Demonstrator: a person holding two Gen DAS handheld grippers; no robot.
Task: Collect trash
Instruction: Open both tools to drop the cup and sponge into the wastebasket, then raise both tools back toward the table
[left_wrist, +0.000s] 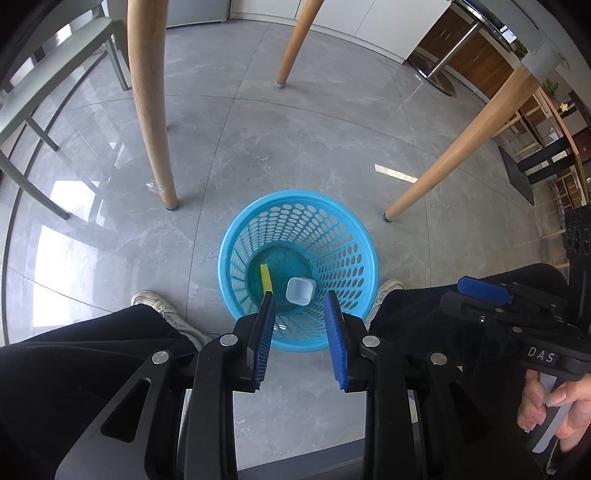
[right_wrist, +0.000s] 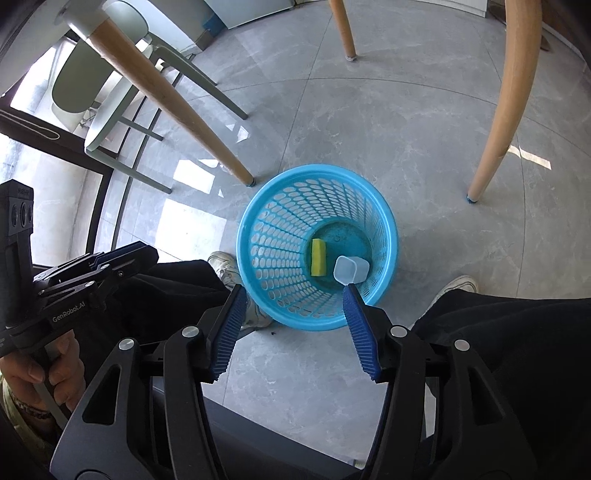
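Blue perforated plastic forms the wastebasket (left_wrist: 298, 266), seen at lower centre of the left wrist view, round and tapering to a solid, scuffed bottom. Two items are noted on that bottom: a yellow sponge (left_wrist: 266, 277), rectangular with a green edge, and a small translucent cup (left_wrist: 300, 290) of squared shape, lying on its side just beside the sponge. The left gripper (left_wrist: 300, 334) is held above the basket's near rim, its ribbed blue pads set moderately apart with nothing between them. The right gripper (left_wrist: 487, 295) appears at the right edge, but its opening cannot be told here. Glossy grey floor tile (left_wrist: 295, 147) and tapered wooden table legs (left_wrist: 149, 103) fill the upper frame; no loose trash is seen on the floor. In the right wrist view, the basket sits at centre, sponge and cup at its bottom. The right gripper is spread wide and empty. Collection is judged complete or nearly so, as far as is shown.
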